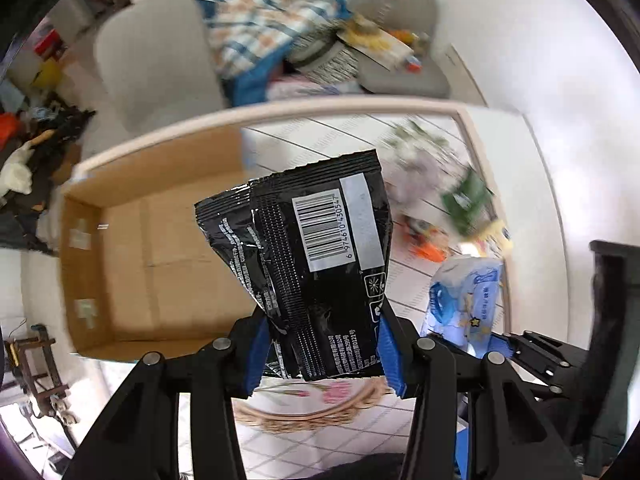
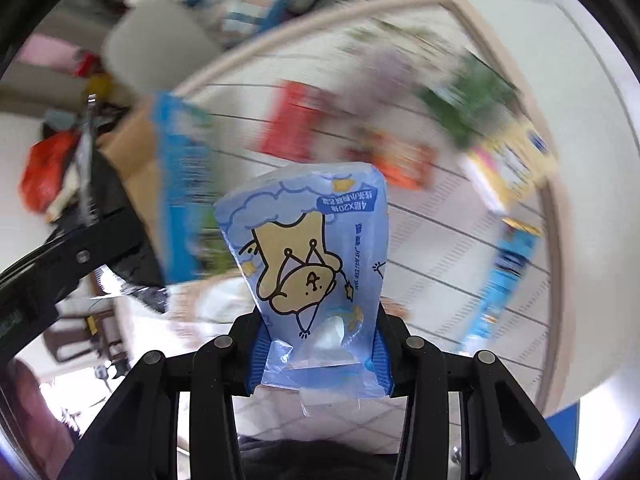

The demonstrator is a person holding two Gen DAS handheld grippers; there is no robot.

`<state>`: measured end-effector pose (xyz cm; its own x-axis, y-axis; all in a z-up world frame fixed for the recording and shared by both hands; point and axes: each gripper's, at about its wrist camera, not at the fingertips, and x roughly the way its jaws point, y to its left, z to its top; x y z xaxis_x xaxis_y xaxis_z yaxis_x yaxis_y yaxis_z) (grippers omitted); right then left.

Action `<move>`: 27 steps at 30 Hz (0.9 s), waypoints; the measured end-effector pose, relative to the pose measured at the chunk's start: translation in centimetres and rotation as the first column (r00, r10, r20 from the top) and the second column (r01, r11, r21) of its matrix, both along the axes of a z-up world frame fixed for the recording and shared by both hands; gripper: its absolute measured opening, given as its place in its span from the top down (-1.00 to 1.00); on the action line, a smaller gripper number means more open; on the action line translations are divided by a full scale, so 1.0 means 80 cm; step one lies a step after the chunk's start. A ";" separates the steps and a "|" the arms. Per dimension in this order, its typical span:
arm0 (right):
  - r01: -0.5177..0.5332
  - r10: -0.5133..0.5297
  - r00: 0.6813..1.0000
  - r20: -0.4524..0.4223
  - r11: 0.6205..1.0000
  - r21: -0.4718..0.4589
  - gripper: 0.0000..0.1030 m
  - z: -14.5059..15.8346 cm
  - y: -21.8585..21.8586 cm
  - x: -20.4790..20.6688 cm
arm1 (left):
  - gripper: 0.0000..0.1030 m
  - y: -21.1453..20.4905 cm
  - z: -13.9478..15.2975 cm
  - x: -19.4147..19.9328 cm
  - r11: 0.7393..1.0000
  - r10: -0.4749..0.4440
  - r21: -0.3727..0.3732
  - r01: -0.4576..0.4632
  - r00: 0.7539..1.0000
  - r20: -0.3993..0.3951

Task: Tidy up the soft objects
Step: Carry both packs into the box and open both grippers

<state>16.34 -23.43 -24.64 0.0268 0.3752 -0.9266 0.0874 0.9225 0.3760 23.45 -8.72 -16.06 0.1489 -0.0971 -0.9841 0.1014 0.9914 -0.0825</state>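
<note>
Black foil packet (image 1: pixel 316 272), barcode side to the camera, stood upright, pinched between the blue pads (image 1: pixel 390 356) of the left gripper (image 1: pixel 324 356), jaws closed down to the packet's width. Light-blue tissue pack (image 2: pixel 316 264) with a cartoon bear print sat likewise in the right gripper (image 2: pixel 318 360), jaws pressed against both its sides; the same pack showed at the right of the left view (image 1: pixel 466 296). Both were held above the table (image 1: pixel 424 216), a white grid-lined surface with a pale raised rim. An open cardboard box (image 1: pixel 160 248) lay to the left on it. Beyond: grey chair (image 1: pixel 152 64), plaid cloth (image 1: pixel 260 20), grey cushion (image 1: pixel 396 28). Remaining packets on the table (image 1: pixel 460 208) were smeared by motion blur, unreadable.
</note>
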 end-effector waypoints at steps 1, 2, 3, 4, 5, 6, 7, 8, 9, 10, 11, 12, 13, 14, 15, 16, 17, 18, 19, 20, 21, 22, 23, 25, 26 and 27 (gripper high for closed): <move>-0.014 0.014 1.000 0.011 1.000 0.017 0.12 0.020 0.004 0.011 | 0.14 0.024 0.007 -0.003 1.000 0.019 0.000 -0.019 1.000 0.005; -0.036 0.035 0.999 0.026 0.999 0.038 0.12 0.034 0.026 0.019 | 0.14 0.047 0.009 0.001 0.999 0.034 0.001 -0.034 0.999 0.007; -0.064 0.062 0.997 0.040 0.997 0.053 0.12 0.044 0.055 0.030 | 0.14 0.066 0.007 0.005 0.999 0.052 0.005 -0.052 0.999 0.008; -0.079 0.076 0.996 0.048 0.995 0.061 0.12 0.040 0.082 0.041 | 0.14 0.095 0.005 0.013 0.997 0.077 0.009 -0.077 0.997 0.001; -0.093 0.089 0.995 0.053 0.994 0.066 0.12 0.041 0.104 0.050 | 0.14 0.114 0.000 0.016 0.996 0.092 0.008 -0.092 0.996 -0.003; -0.108 0.105 0.993 0.053 0.992 0.064 0.12 0.039 0.128 0.064 | 0.14 0.140 -0.008 0.023 0.994 0.113 0.009 -0.113 0.993 -0.017; -0.115 0.112 0.992 0.052 0.991 0.064 0.12 0.040 0.144 0.072 | 0.14 0.160 -0.017 0.028 0.992 0.126 0.005 -0.126 0.991 -0.037; -0.123 0.121 0.992 0.042 0.990 0.062 0.12 0.033 0.172 0.085 | 0.14 0.177 -0.024 0.030 0.990 0.138 -0.002 -0.139 0.989 -0.053; -0.135 0.134 0.990 0.037 0.989 0.053 0.12 0.028 0.195 0.096 | 0.14 0.193 -0.034 0.038 0.989 0.148 -0.008 -0.149 0.987 -0.071; -0.146 0.145 0.989 0.038 0.988 0.042 0.12 0.019 0.216 0.110 | 0.14 0.209 -0.048 0.047 0.988 0.150 -0.009 -0.152 0.984 -0.093; -0.149 0.148 0.988 0.034 0.988 0.034 0.12 0.012 0.236 0.122 | 0.14 0.226 -0.064 0.056 0.987 0.157 -0.010 -0.160 0.981 -0.117; -0.158 0.157 0.987 0.025 0.987 0.025 0.12 -0.001 0.254 0.134 | 0.14 0.239 -0.079 0.066 0.987 0.160 -0.014 -0.163 0.978 -0.135; -0.170 0.170 0.985 0.016 0.985 0.018 0.12 -0.018 0.270 0.147 | 0.14 0.251 -0.095 0.076 0.987 0.152 -0.020 -0.157 0.975 -0.159; -0.176 0.176 0.984 0.010 0.984 0.010 0.12 -0.027 0.284 0.155 | 0.14 0.258 -0.106 0.080 0.987 0.150 -0.022 -0.157 0.973 -0.177; -0.185 0.185 0.983 -0.003 0.983 -0.009 0.12 -0.044 0.301 0.167 | 0.14 0.267 -0.122 0.090 0.987 0.148 -0.029 -0.156 0.969 -0.198; -0.192 0.192 0.981 -0.017 0.981 -0.021 0.12 -0.058 0.313 0.176 | 0.14 0.272 -0.139 0.099 0.989 0.134 -0.035 -0.145 0.966 -0.221; -0.194 0.194 0.981 -0.027 0.980 -0.031 0.12 -0.071 0.320 0.183 | 0.14 0.274 -0.149 0.104 0.990 0.125 -0.036 -0.137 0.963 -0.238; -0.201 0.199 0.979 -0.038 0.978 -0.048 0.12 -0.088 0.328 0.191 | 0.14 0.278 -0.166 0.112 0.991 0.113 -0.039 -0.128 0.959 -0.259; -0.207 0.204 0.978 -0.049 0.976 -0.062 0.12 -0.107 0.331 0.200 | 0.14 0.281 -0.180 0.119 0.992 0.104 -0.041 -0.121 0.954 -0.282; -0.212 0.207 0.976 -0.060 0.975 -0.073 0.12 -0.120 0.336 0.207 | 0.14 0.284 -0.188 0.122 0.993 0.096 -0.042 -0.113 0.950 -0.298; -0.216 0.210 0.975 -0.071 0.972 -0.089 0.11 -0.135 0.343 0.215 | 0.14 0.285 -0.197 0.126 0.993 0.085 -0.047 -0.105 0.946 -0.311; -0.222 0.215 0.973 -0.078 0.970 -0.096 0.11 -0.144 0.348 0.222 | 0.13 0.285 -0.205 0.129 0.994 0.078 -0.047 -0.098 0.944 -0.321; -0.228 0.220 0.972 -0.085 0.968 -0.102 0.11 -0.153 0.353 0.227 | 0.13 0.286 -0.214 0.132 0.995 0.067 -0.047 -0.087 0.943 -0.326; -0.235 0.225 0.970 -0.096 0.965 -0.116 0.10 -0.168 0.357 0.232 | 0.13 0.287 -0.227 0.139 0.995 0.051 -0.057 -0.076 0.938 -0.343; -0.237 0.226 0.969 -0.101 0.965 -0.116 0.10 -0.176 0.357 0.233 | 0.11 0.287 -0.235 0.143 0.995 0.039 -0.070 -0.068 0.934 -0.356; -0.238 0.227 0.968 -0.106 0.964 -0.115 0.08 -0.184 0.360 0.236 | 0.08 0.287 -0.240 0.145 0.996 0.033 -0.068 -0.062 0.931 -0.364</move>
